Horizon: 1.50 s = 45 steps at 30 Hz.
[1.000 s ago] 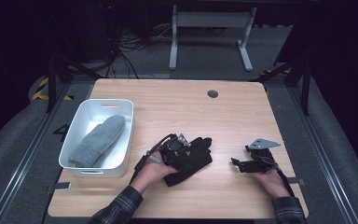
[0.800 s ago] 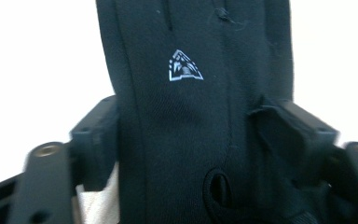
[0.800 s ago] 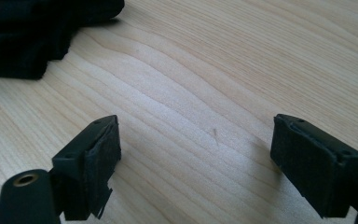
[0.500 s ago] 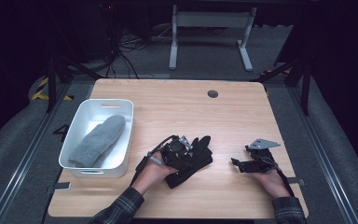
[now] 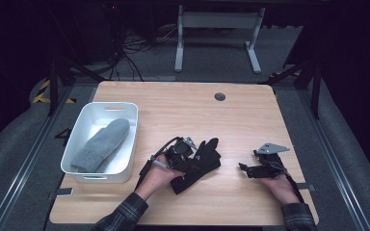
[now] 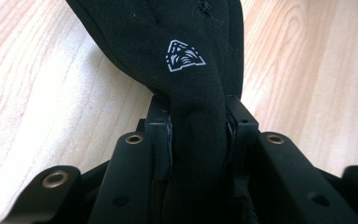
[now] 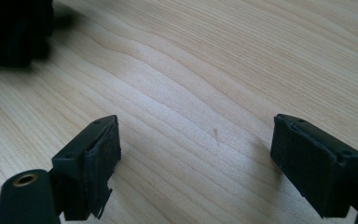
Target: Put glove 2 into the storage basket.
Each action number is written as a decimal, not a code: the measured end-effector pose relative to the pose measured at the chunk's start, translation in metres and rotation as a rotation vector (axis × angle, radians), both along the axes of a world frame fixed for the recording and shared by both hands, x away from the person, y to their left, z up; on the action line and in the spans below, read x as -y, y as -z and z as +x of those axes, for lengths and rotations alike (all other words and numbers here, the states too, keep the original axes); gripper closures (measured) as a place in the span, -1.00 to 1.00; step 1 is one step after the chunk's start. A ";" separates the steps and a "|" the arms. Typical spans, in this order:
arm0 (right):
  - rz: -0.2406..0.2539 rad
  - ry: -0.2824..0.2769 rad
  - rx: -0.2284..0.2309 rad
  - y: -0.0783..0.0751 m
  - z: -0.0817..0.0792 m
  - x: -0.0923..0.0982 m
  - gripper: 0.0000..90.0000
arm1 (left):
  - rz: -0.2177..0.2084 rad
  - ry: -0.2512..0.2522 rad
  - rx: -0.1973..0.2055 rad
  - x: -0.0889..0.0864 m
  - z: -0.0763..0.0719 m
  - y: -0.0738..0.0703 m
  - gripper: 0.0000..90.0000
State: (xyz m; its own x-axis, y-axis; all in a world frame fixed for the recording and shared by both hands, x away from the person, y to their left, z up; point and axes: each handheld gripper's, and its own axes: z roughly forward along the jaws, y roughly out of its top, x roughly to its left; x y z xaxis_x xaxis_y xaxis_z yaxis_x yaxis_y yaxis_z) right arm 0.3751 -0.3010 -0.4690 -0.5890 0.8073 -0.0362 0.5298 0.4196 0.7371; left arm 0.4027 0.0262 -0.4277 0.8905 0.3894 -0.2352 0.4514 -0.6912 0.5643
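Fabric is what I have between my left jaws: from the high view my left gripper [image 5: 185, 153] sits on the near middle of the table [image 5: 183, 103], clamped on a black glove [image 5: 200, 163] that sprawls just to its right with its fingers spread toward the far side. I judge it light, limp and a little stretchy, nothing to break, so it will droop and swing when lifted; a bite on a gathered fold near the cuff should carry it without it slipping free. At the left of the table stands a white bin [image 5: 127, 139], and in it lies one grey mitten [image 5: 101, 144], stretched along its length; the rest of its floor looks bare, with room for more. My right gripper [image 5: 250, 169] rests low over the wood, well apart from the glove. In the left gripper view my two jaws press in from both sides on a bunched ridge of the black glove [image 6: 186, 84], a small white emblem [image 6: 185, 55] showing just above the pinch, and the cloth lies on the table beyond. In the right gripper view my jaws stand wide apart over bare wood with nothing between them, and a dark blurred shape sits at the upper left corner, likely the glove.
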 end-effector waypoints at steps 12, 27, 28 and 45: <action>0.000 -0.001 0.000 0.000 0.000 0.000 -0.64 | -0.034 -0.047 0.011 -0.021 0.000 -0.037 0.54; 0.000 0.000 0.000 0.000 0.000 0.000 -0.64 | -0.045 -0.129 0.059 -0.058 0.009 -0.078 0.54; 0.000 0.000 0.000 0.000 0.000 0.000 -0.64 | -0.045 -0.137 0.064 -0.062 0.010 -0.082 0.54; -0.002 0.003 0.000 0.000 0.000 0.000 -0.64 | -0.054 -0.271 0.113 -0.125 0.015 -0.115 0.54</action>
State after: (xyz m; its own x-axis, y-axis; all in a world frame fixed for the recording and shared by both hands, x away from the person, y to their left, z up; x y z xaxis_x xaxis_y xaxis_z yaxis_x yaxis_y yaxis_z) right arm 0.3749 -0.3008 -0.4690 -0.5865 0.8091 -0.0380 0.5309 0.4194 0.7364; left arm 0.4179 0.1515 -0.3129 0.7775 0.6062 -0.1671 0.5474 -0.5217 0.6543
